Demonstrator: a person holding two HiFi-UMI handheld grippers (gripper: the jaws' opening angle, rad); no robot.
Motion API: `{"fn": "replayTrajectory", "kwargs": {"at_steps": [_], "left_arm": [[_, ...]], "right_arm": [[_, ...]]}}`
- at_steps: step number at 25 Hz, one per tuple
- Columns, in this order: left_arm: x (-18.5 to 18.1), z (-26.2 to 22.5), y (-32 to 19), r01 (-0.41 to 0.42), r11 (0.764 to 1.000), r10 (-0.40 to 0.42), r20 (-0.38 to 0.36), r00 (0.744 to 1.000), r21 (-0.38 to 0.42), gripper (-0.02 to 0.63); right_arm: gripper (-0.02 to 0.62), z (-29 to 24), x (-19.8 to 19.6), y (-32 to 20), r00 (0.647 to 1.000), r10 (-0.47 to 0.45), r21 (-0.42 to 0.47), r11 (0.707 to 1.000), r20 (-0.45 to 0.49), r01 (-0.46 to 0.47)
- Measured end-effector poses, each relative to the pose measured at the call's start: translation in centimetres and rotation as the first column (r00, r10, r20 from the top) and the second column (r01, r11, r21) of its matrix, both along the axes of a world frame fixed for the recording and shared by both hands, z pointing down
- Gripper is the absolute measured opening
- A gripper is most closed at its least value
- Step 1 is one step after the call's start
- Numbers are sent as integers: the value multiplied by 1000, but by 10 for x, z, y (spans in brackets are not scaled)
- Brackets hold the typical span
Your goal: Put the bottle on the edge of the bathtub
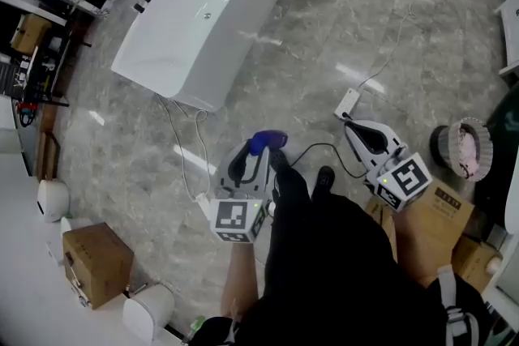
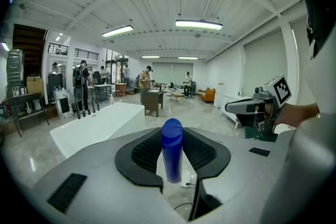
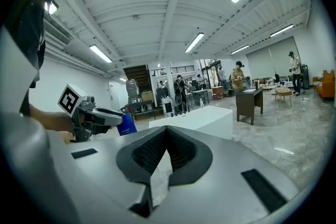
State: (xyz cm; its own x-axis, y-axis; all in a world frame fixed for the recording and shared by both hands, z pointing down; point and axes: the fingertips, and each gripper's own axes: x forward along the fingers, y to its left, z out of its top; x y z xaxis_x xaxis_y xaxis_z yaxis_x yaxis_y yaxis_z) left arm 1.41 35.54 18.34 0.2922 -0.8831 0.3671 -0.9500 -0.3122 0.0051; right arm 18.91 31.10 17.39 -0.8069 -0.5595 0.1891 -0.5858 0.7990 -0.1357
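Your left gripper [image 2: 172, 152] is clamped on the blue bottle [image 1: 266, 142], held upright between its pads, above the marble floor [image 1: 324, 28] and well short of the white bathtub [image 1: 203, 12]. Your right gripper [image 3: 167, 136] carries nothing; its jaws look closed tip to tip.

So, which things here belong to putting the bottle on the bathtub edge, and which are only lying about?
For the job:
- blue bottle, held in the left hand-held gripper
- white bathtub

Lying about:
- cardboard box
- power strip on the floor
- brown desk in the background
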Motion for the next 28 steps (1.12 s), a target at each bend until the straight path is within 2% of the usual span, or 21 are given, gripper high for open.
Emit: {"fn": "replayTrajectory", "kwargs": {"at_steps": [4, 9, 16, 20, 28], "left_arm": [[5, 0, 4, -5, 1000, 5, 0, 1000, -1, 133], [10, 0, 9, -1, 1000, 1, 2, 1000, -4, 133], [17, 4, 11, 5, 1000, -5, 3, 1000, -25, 133], [11, 13, 4, 11, 998, -11, -1, 1000, -56, 133], [-14, 33, -49, 0, 998, -2, -21, 1000, -67, 133]], "right_arm": [[12, -1, 11, 4, 1000, 24, -7, 1000, 17, -24], [12, -4, 28, 6, 992, 82, -23, 997, 94, -80], [12, 10, 45, 4, 989, 114, -70, 992, 91, -108], [12, 20, 40, -6, 989, 125, -101, 988, 81, -117], [12, 27, 21, -64, 987, 155, -111, 983, 45, -149]]}}
